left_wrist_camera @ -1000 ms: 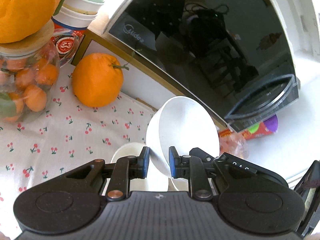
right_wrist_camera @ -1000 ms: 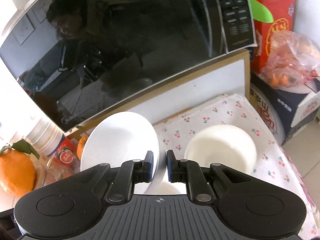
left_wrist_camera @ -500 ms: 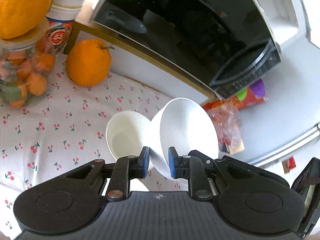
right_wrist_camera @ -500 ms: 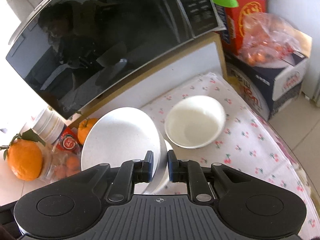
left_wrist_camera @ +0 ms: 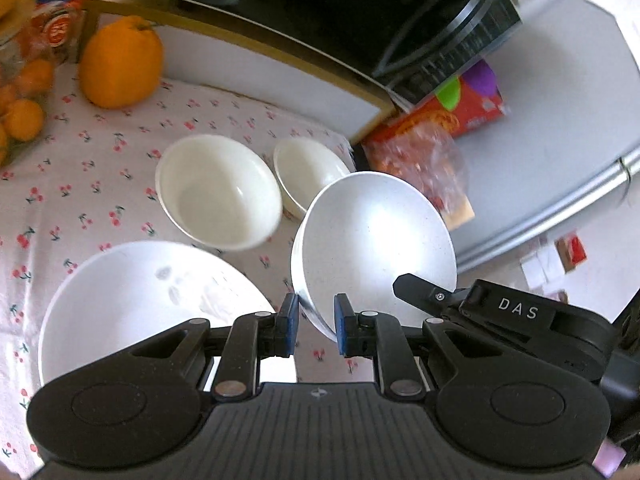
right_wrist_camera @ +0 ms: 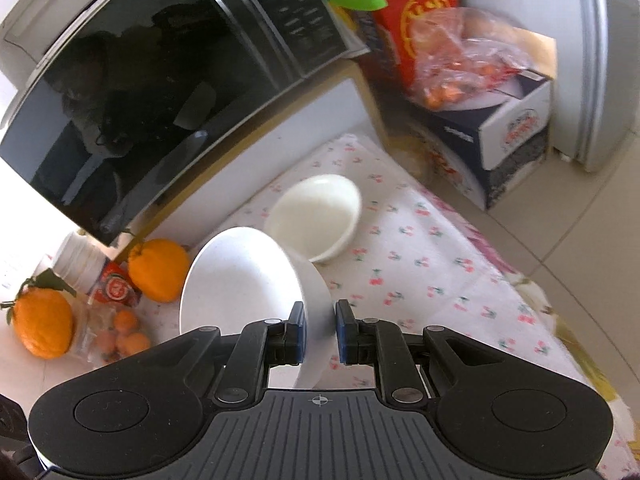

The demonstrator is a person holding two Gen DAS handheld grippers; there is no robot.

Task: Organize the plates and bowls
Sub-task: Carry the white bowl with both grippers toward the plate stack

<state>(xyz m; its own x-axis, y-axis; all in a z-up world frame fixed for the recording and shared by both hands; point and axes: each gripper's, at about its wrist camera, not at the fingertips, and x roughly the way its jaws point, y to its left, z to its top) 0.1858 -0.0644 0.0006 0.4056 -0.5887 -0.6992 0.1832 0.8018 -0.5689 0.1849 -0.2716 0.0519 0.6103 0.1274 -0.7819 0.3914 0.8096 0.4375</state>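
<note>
The left gripper (left_wrist_camera: 316, 330) is clamping the rim of a white speckled bowl (left_wrist_camera: 380, 236) between its blue pads (left_wrist_camera: 289, 330), carrying it tilted on edge with its opening facing the camera, above the cherry-print tablecloth (left_wrist_camera: 80, 184). Just left of this gripper, a large white plate (left_wrist_camera: 132, 300) is lying flat on the cloth. Beyond the plate, a cream bowl (left_wrist_camera: 218, 192) is sitting upright, and a smaller cream bowl (left_wrist_camera: 310, 172) is sitting just beside it to the right; whether the two are touching cannot be determined. Farther back on the left, a large orange (left_wrist_camera: 120, 64) is resting near the white shelf edge.

The right gripper (right_wrist_camera: 319, 332) is gripping the wall of a second white bowl (right_wrist_camera: 244, 280), one pad inside and one outside, with the bowl tipped so its opening is facing left and forward. Beyond it, a cream bowl (right_wrist_camera: 320, 216) is standing upright on the cloth, apart from the held bowl. To the left, two oranges (right_wrist_camera: 158, 268) and a jar of small citrus (right_wrist_camera: 116, 332) are sitting near the wall. At the rear, a black microwave (right_wrist_camera: 160, 88) is standing on the shelf, with a red carton (right_wrist_camera: 424, 12) and a bagged fruit parcel (right_wrist_camera: 464, 68) to its right.
</note>
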